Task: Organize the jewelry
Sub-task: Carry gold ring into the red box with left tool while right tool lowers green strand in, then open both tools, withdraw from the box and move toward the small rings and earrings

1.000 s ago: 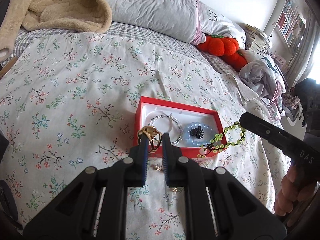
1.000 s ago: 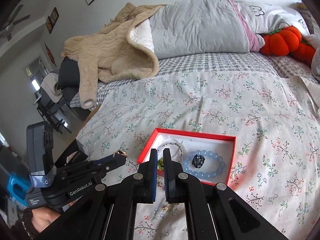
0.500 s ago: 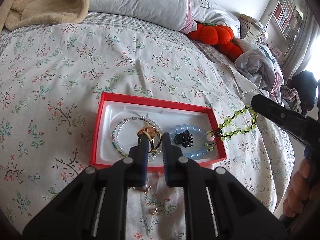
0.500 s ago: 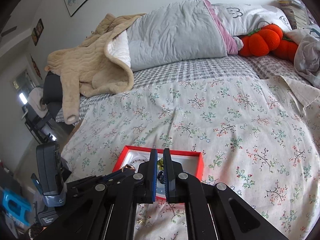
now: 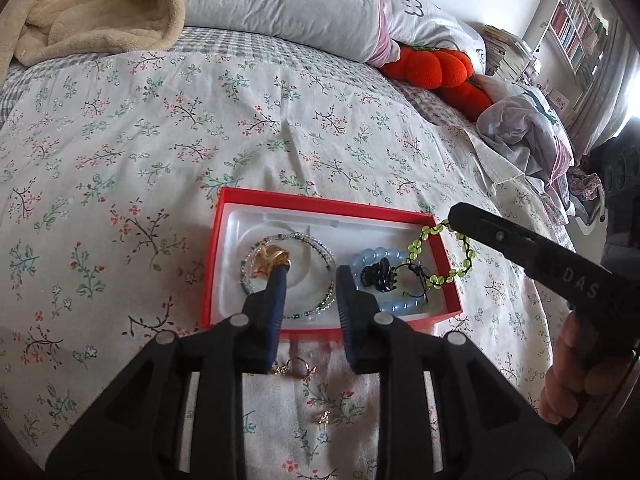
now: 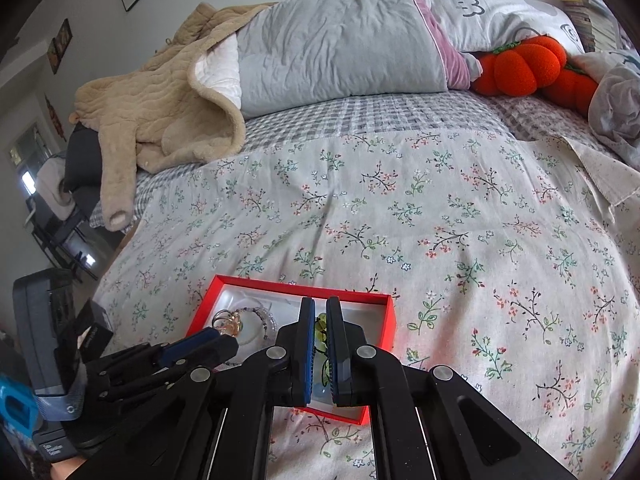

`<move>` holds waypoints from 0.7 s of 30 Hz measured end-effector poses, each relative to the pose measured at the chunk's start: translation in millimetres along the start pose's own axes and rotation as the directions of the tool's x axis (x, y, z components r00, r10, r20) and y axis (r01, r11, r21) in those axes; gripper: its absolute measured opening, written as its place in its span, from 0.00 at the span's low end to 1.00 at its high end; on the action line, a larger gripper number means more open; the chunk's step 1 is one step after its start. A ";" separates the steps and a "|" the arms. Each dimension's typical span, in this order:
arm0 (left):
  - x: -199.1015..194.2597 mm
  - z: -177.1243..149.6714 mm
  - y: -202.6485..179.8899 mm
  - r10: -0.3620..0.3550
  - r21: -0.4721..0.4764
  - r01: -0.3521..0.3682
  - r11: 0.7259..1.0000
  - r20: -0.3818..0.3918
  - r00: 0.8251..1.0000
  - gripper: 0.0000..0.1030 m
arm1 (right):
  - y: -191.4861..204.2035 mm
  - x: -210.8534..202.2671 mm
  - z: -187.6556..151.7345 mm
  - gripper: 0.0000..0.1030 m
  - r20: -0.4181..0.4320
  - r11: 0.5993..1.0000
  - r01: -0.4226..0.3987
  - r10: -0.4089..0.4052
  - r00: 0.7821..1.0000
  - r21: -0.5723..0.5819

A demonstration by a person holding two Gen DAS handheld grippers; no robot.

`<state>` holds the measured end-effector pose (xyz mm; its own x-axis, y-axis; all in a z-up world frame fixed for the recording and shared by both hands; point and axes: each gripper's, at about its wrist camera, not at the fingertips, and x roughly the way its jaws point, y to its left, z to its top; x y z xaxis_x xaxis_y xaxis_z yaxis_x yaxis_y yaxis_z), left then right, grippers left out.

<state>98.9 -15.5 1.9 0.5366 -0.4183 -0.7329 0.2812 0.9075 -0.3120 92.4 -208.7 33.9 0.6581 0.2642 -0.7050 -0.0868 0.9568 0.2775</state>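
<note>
left fingers (image 5: 280, 280) now spread, shiny gold ring (image 5: 269, 260) dropped; right fingers (image 6: 334, 344) pinch green beaded bracelet (image 5: 436, 256).

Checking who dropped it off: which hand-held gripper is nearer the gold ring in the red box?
Left: its finger touches the gold ring. Right holds the green bracelet across the red box.

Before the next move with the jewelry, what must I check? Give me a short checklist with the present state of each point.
1. Left gripper open over the red box: ok.
2. Gold ring free of the left fingers: cannot tell, it sits at one tip.
3. Right gripper shut on green bead bracelet: ok.
4. Bracelet fully inside the box: not ok, it hangs over the right wall.
5. Loose gold pieces on the bedspread collected: not ok.
</note>
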 end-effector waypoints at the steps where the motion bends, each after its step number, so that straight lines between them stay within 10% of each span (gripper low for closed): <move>1: -4.0 -0.6 1.0 0.008 0.005 -0.008 1.000 0.004 1.000 0.31 | 0.6 2.9 0.2 0.05 -0.003 1.000 0.005 -0.005 1.000 -0.001; 14: -22.9 -15.2 19.9 0.082 0.034 -0.082 0.996 -0.016 0.996 0.37 | 26.8 33.8 -2.1 0.08 -0.064 0.999 -0.022 0.020 0.998 -0.043; 21: -21.8 -17.2 23.2 0.118 0.028 -0.117 0.993 -0.039 0.992 0.56 | 29.6 26.3 -4.2 0.11 -0.093 0.998 -0.045 0.040 0.995 -0.048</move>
<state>80.0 15.4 0.3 0.5350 -0.3060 -0.7875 0.2383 0.9489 -0.2068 104.0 -173.0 20.8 0.5819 0.3125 -0.7508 -0.1520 0.9487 0.2771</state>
